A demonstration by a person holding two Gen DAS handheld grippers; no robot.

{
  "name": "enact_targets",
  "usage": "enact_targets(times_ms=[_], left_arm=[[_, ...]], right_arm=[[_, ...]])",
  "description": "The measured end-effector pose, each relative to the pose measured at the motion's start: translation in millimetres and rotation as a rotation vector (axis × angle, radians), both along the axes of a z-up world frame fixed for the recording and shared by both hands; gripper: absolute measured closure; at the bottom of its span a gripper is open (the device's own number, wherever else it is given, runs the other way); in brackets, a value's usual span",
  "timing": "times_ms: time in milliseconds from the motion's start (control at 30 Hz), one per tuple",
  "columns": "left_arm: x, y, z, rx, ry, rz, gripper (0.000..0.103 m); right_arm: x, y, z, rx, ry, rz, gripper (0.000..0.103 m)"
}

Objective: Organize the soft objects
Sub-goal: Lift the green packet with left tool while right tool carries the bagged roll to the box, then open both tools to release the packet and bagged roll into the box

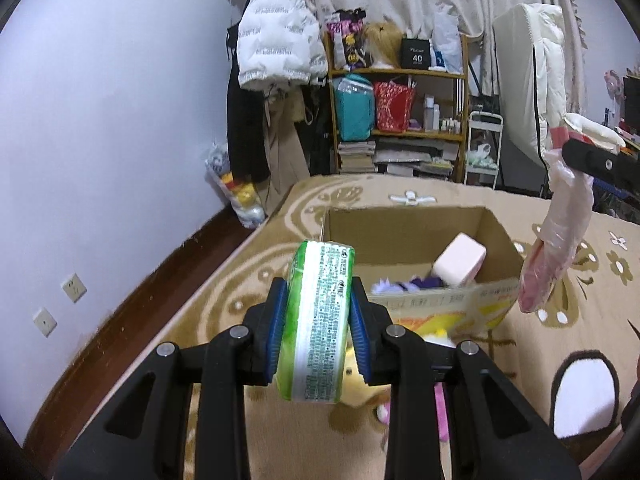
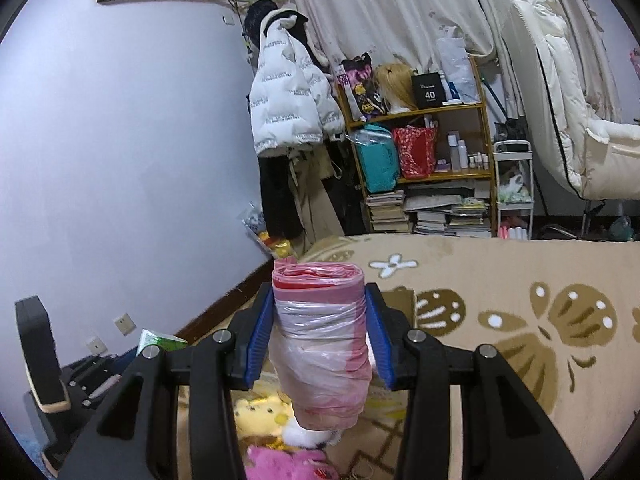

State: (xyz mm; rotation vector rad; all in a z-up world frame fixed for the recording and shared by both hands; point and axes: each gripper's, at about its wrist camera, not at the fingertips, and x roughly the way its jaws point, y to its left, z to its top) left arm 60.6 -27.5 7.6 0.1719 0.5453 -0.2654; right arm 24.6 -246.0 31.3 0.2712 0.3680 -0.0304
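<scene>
My left gripper (image 1: 320,320) is shut on a green and white tissue pack (image 1: 318,320), held above the near left corner of an open cardboard box (image 1: 496,236). The box holds a pink block (image 1: 460,260) and purple fabric (image 1: 412,283). My right gripper (image 2: 318,332) is shut on a roll of pink plastic bags (image 2: 324,344). That roll also shows in the left wrist view (image 1: 556,248), hanging above the box's right side. A yellow plush (image 2: 260,412) and a pink plush (image 2: 284,462) lie below the right gripper.
The box stands on a beige patterned carpet (image 2: 500,280). A wooden shelf (image 1: 400,120) with bags and books, hanging coats (image 1: 276,40) and a white chair (image 2: 568,120) stand at the back. The wall (image 1: 100,120) with sockets is on the left.
</scene>
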Motion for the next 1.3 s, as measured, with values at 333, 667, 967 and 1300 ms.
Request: enact_targets(times_ms=[333, 667, 967, 1300], left_arm=[[21.7, -20.7, 8.0, -0.025, -0.085, -0.011, 0.075], [62.5, -48.5, 11.8, 0.018, -0.138, -0.031, 0.075], [86.5, -55.0, -5.7, 0.014, -0.075, -0.062, 0.075], [107.6, -59.0, -27.6, -0.027, 0.050, -0.106, 0.074]], right_arm=[[29.2, -2.3, 20.1, -0.035, -0.039, 0.017, 0.056], [66.8, -15.1, 3.4, -0.024, -0.011, 0.050, 0.056], [102.3, -20.3, -30.8, 0.016, 0.059, 0.097, 0.056], [120.7, -32.0, -58.7, 0.016, 0.174, 0.057, 0.056]])
